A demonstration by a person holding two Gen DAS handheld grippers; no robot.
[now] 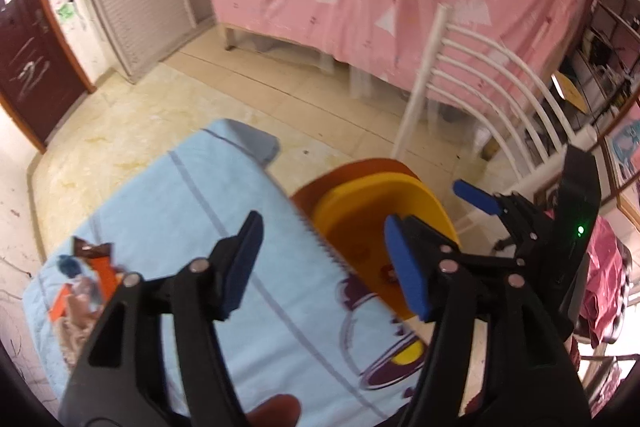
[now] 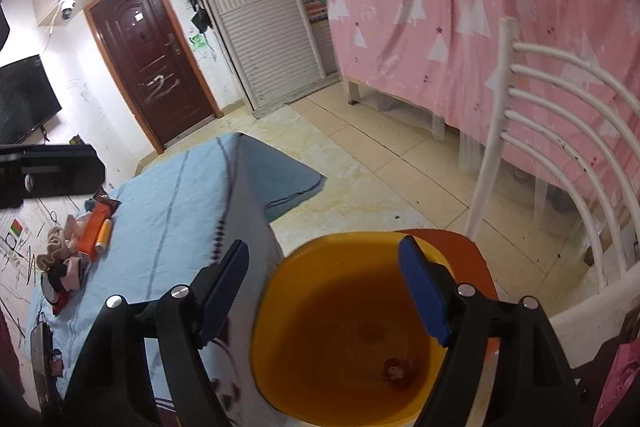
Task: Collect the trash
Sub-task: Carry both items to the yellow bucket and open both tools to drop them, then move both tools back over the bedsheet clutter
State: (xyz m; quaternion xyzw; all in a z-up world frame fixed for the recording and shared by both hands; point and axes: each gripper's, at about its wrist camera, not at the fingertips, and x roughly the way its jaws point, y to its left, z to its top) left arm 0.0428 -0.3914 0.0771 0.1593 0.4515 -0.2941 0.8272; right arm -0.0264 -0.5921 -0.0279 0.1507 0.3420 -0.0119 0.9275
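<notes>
Both grippers, the left gripper [image 1: 326,263] and the right gripper [image 2: 320,291], stand released with nothing between their fingers. One small red wrapper [image 2: 398,371] lies inside the yellow basin [image 2: 280,291] on the orange chair seat [image 2: 468,247]; more wrappers [image 1: 96,267] remain on the blue bed cover [image 1: 180,195].

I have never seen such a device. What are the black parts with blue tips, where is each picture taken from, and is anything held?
A person holds two hand-held grasping tools. Each picture comes from a camera on one tool, looking along its fingers. The left tool and the right tool are both open and empty. The right one hangs over a round yellow plastic basin on an orange chair seat, with a small dark scrap inside. On the light blue cloth lie an orange wrapper and other small items.
</notes>
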